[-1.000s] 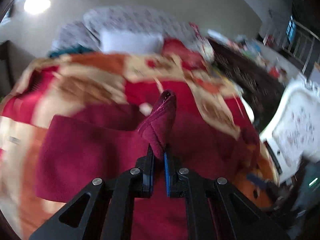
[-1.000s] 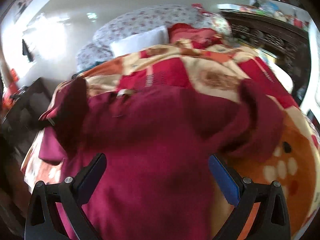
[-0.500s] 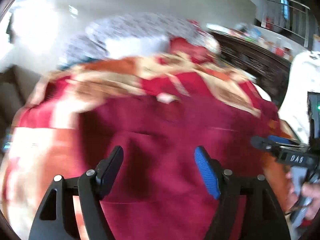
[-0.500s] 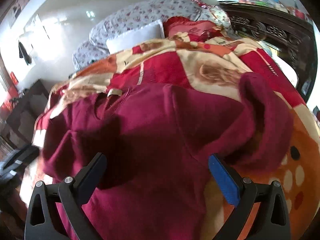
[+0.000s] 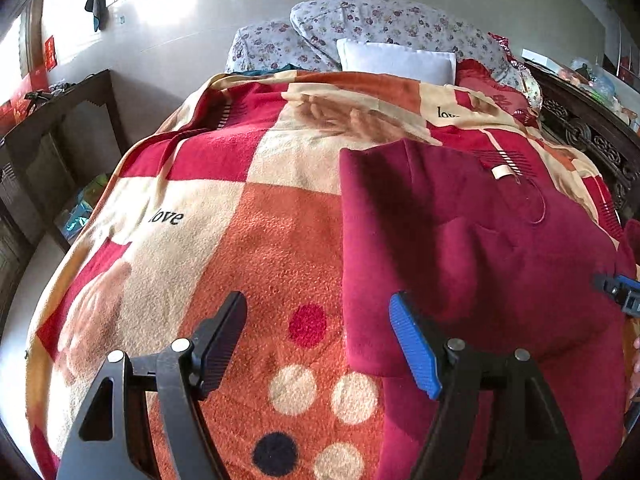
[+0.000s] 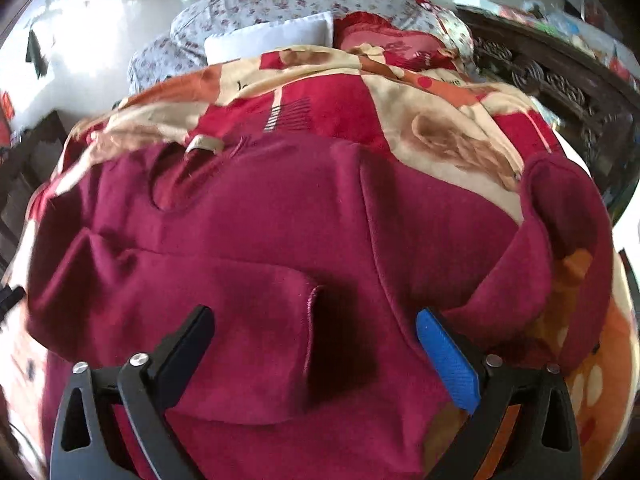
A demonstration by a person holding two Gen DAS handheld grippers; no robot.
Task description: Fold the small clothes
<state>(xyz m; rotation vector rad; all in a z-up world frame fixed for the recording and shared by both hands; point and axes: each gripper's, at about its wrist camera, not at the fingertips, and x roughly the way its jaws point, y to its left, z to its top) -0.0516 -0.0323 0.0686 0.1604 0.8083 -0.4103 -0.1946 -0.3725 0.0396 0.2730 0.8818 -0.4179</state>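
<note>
A dark red sweater (image 5: pixel 480 248) lies on the patterned blanket (image 5: pixel 224 240) of a bed. Its left sleeve lies folded across the body (image 6: pixel 224 280), the cuff near the middle. The right sleeve (image 6: pixel 560 216) lies bunched out to the right. My left gripper (image 5: pixel 318 344) is open and empty above the blanket, just left of the sweater's folded edge. My right gripper (image 6: pixel 314 348) is open and empty just above the folded sleeve's cuff. Its tip shows at the right edge of the left wrist view (image 5: pixel 624 294).
White and floral pillows (image 5: pixel 396 60) lie at the head of the bed. A dark wooden cabinet (image 5: pixel 44 136) stands at the left. A carved dark wooden bed frame (image 6: pixel 560 76) runs along the right, with clutter behind it.
My left gripper let go of the left sleeve, which now lies folded across the sweater, opened and moved left over the blanket. My right gripper stayed open and moved closer to the sweater.
</note>
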